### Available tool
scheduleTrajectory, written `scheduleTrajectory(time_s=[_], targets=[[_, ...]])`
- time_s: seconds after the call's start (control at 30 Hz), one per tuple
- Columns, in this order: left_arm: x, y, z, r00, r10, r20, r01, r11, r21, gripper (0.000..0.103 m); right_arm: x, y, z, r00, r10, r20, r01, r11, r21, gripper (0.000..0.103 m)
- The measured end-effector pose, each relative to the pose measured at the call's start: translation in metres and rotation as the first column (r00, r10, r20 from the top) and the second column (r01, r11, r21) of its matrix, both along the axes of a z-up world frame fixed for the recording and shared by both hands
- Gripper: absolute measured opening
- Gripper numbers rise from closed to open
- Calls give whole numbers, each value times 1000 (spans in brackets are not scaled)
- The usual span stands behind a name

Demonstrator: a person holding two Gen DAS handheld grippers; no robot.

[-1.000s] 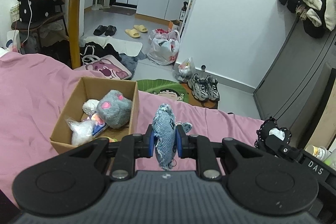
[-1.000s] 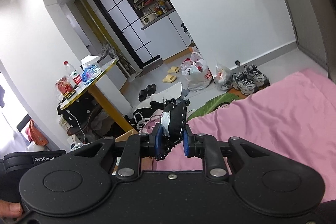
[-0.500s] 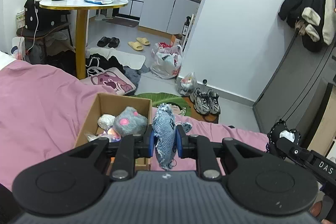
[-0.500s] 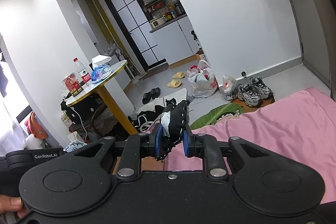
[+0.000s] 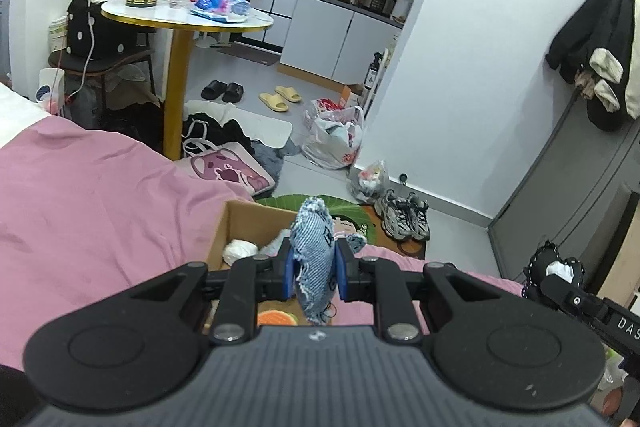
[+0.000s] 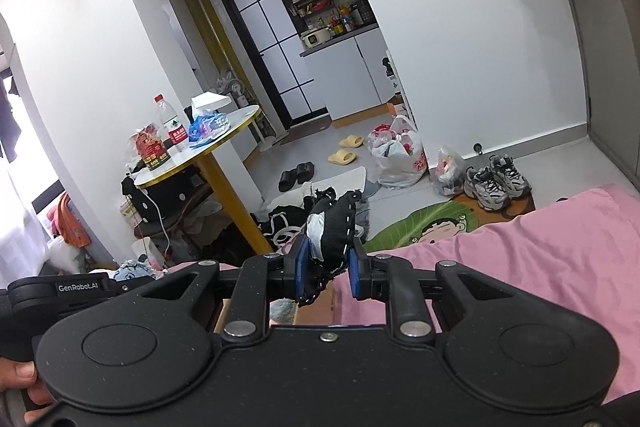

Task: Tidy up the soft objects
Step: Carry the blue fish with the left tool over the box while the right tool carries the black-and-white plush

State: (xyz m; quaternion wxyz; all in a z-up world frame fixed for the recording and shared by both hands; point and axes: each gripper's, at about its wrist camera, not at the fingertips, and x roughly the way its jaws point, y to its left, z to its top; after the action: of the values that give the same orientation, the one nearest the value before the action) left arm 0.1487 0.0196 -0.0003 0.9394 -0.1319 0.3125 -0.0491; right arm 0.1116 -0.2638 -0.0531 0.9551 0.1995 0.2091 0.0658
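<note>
My left gripper (image 5: 313, 269) jaws pinch a denim toy (image 5: 314, 259) above the cardboard box (image 5: 240, 223) on the pink bed (image 5: 92, 195); right gripper (image 6: 325, 273) jaws pinch a black-and-white toy (image 6: 334, 231).

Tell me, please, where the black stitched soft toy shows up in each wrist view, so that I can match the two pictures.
Left wrist view: the black stitched soft toy sits at the right edge, low, clamped by the right gripper.
Right wrist view: it is at centre, between the blue pads.
Shared landmark: the round yellow-legged table, upper left in both.
</note>
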Motion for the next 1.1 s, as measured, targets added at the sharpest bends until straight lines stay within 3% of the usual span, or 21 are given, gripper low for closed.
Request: scheduleTrajectory(time_s=[0.53,1.1], targets=[[35,51,-20,997,68,-41,-70,997,-42,19,30,48,0,996,69,-59,-72,996,-57,21],[85,30,-65,986,15,-164,-32,995,-99,20,65,71,-25,983,99,-155,-110,992,-62,21]])
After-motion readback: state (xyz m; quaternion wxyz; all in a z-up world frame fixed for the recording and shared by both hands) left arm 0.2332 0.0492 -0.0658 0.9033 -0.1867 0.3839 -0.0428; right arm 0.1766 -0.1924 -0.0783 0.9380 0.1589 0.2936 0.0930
